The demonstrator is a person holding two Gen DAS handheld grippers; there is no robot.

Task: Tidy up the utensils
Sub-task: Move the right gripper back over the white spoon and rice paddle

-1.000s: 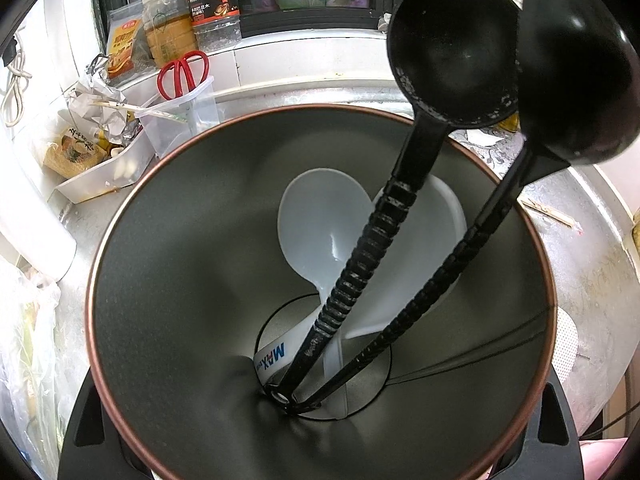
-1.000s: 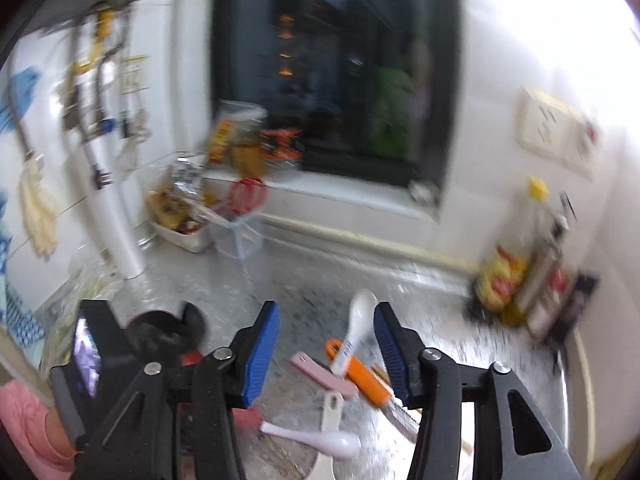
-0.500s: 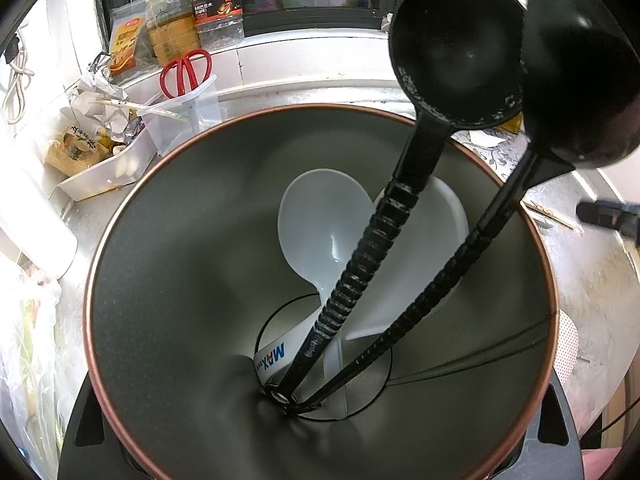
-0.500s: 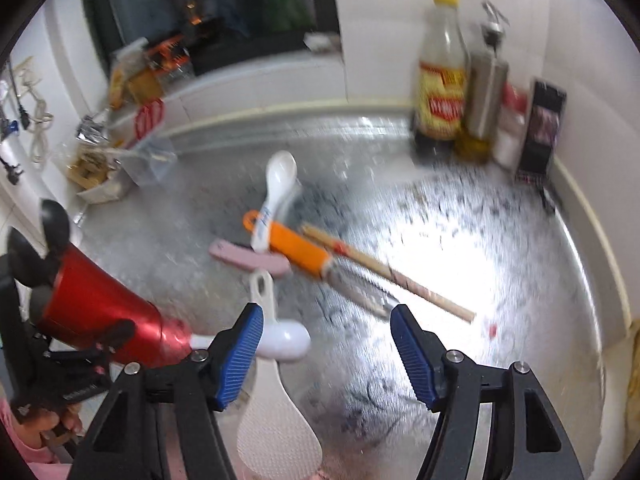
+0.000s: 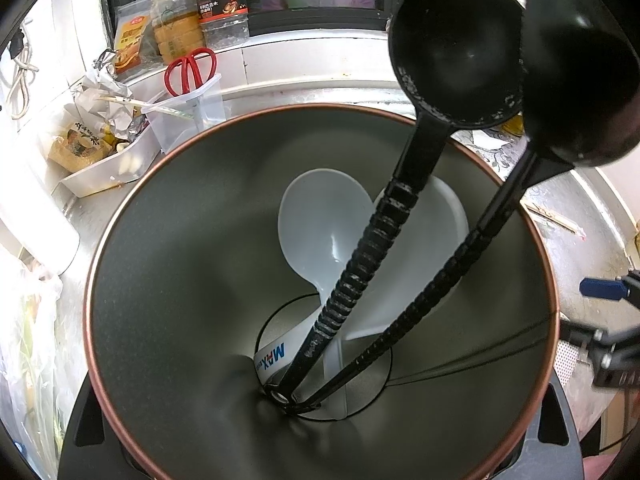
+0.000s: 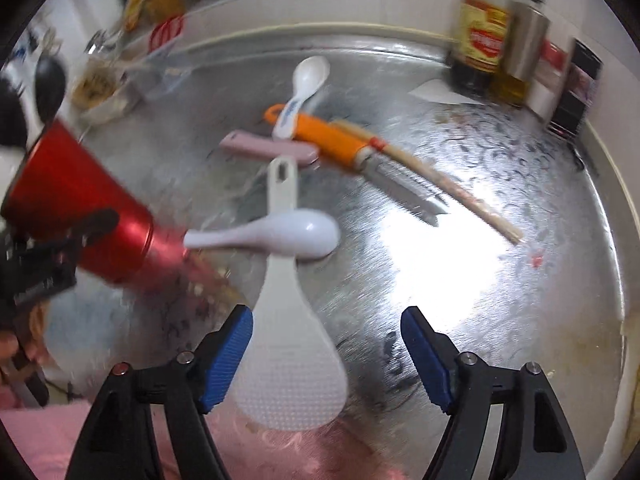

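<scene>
Paddle (image 6: 290, 360), white, lies on the metal table (image 6: 460, 280) between the right gripper (image 6: 326, 344) pads, whose jaws are opening, untouched. Left gripper (image 6: 48, 256) is clamped on the red cup (image 6: 80, 208), far left, holding two black ladles (image 5: 452, 48) and white spoons (image 5: 324, 220).

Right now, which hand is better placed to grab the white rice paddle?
Right. Its opening fingers hang over the rice paddle on the counter, while the left gripper is shut on the red holder.

The right tool (image 6: 326, 354) has dropped toward the rice paddle (image 6: 290, 344), jaws opening.
</scene>
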